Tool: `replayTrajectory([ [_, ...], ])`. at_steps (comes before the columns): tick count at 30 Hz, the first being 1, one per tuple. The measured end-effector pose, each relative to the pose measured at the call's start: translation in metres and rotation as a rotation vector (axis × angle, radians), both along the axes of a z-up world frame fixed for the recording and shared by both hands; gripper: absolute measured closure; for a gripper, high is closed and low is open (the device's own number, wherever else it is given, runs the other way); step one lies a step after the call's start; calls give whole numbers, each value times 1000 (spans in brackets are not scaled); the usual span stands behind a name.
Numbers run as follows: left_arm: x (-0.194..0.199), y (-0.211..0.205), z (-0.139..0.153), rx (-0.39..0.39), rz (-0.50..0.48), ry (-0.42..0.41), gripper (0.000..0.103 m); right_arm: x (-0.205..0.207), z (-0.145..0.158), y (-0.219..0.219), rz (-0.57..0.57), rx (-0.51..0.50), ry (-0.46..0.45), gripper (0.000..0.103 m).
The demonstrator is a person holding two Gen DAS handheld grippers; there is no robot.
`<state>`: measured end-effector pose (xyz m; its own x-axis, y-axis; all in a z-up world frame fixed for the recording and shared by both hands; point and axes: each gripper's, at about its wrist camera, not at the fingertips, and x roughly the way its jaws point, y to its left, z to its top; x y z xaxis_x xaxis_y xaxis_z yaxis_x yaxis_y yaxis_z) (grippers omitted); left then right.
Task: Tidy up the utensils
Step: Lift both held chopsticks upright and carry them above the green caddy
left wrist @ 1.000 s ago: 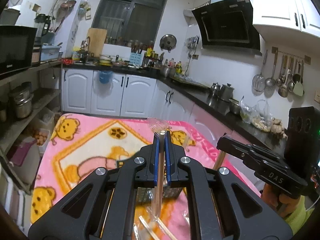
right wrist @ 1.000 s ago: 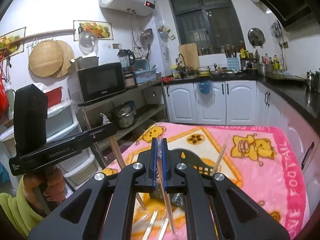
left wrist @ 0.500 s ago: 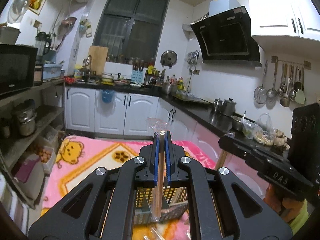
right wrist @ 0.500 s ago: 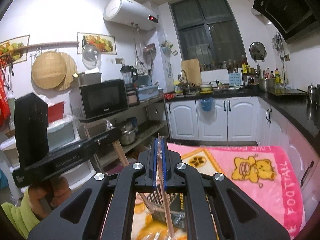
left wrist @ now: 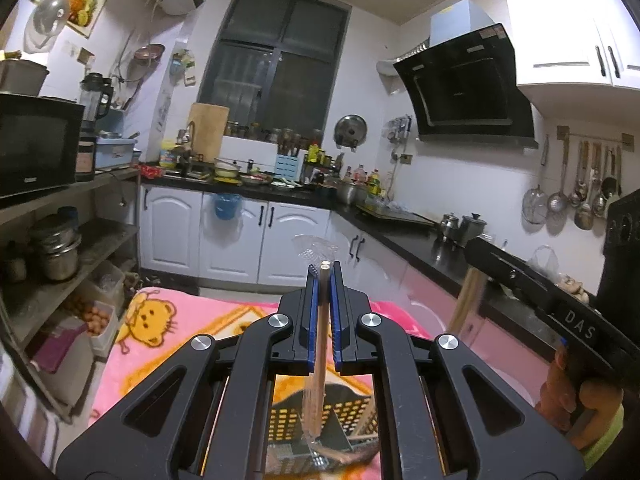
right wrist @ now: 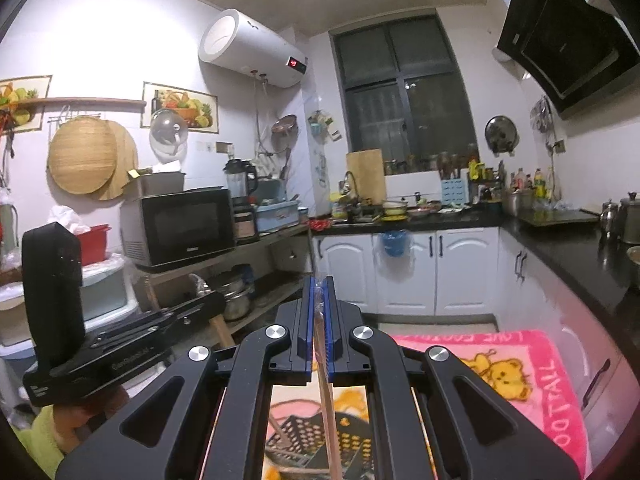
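My left gripper [left wrist: 324, 280] is shut on a pair of wooden chopsticks in a clear wrapper [left wrist: 318, 360], held upright with the lower end hanging over a dark perforated utensil basket [left wrist: 352, 412]. My right gripper [right wrist: 319, 292] is shut on another wrapped pair of chopsticks [right wrist: 326, 392], also upright above the same basket [right wrist: 352, 444]. Each gripper shows in the other's view, the right gripper [left wrist: 532, 296] at right and the left gripper [right wrist: 120, 356] at left, each with its chopsticks hanging below.
The basket stands on a table covered by a pink bear-print blanket [left wrist: 160, 328] [right wrist: 520, 364]. Open shelves with pots [left wrist: 56, 252] are to the left, black counters and white cabinets [left wrist: 400, 240] to the right and behind.
Both grippers have risen and tilted upward with their chopsticks; the table has dropped low in both views and the basket now sits directly under the chopstick ends.
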<state>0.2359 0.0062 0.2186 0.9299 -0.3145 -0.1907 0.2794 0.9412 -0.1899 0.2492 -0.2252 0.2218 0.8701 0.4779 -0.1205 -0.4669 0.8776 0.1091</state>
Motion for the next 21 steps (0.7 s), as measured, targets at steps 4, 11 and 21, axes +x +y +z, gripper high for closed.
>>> replayTrajectory([
  [4, 7, -1, -7, -11, 8, 11, 100, 14, -12, -2, -26, -5, 2, 98],
  [11, 19, -7, -25, 32, 71, -7, 100, 41, -41, -8, -53, 4, 54, 98],
  [21, 38, -10, -58, 31, 72, 56, 100, 59, -67, -4, -58, 26, 96, 98],
])
